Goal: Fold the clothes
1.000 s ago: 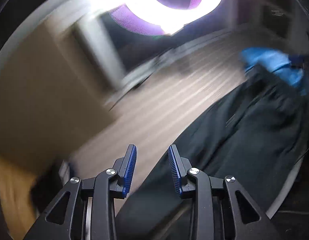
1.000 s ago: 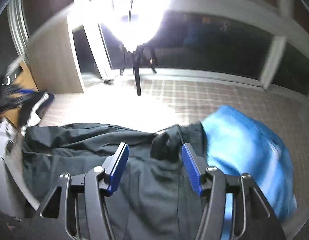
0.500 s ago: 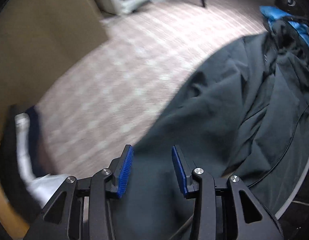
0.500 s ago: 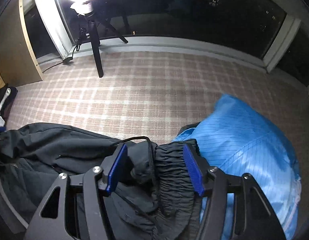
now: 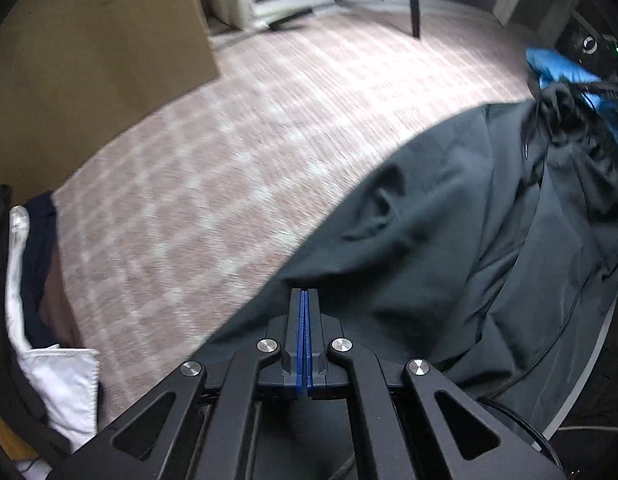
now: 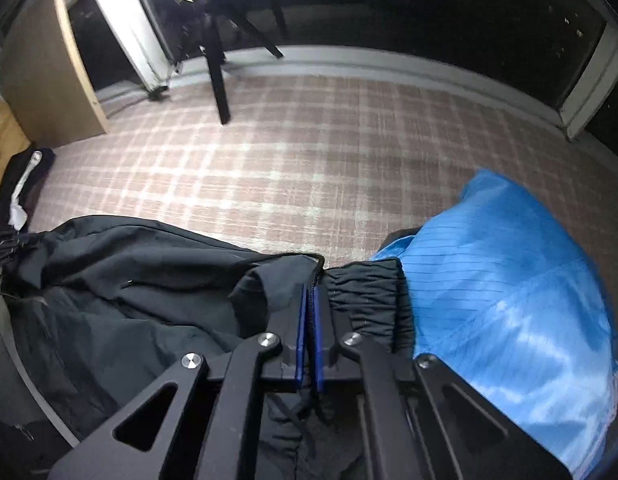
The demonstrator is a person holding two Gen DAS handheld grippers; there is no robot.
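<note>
Fingers of the left gripper (image 5: 305, 294) pinched the near hem of the black trousers (image 5: 449, 248); the right gripper (image 6: 310, 294) pinched their waistband (image 6: 365, 288), left of a blue garment (image 6: 505, 292). No writing was legible.

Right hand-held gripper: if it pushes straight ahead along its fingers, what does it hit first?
The right hand-held gripper is shut on the black pants at the waistband, so that fabric comes first. Beyond its edge lies plaid carpet; depth is unclear.
</note>
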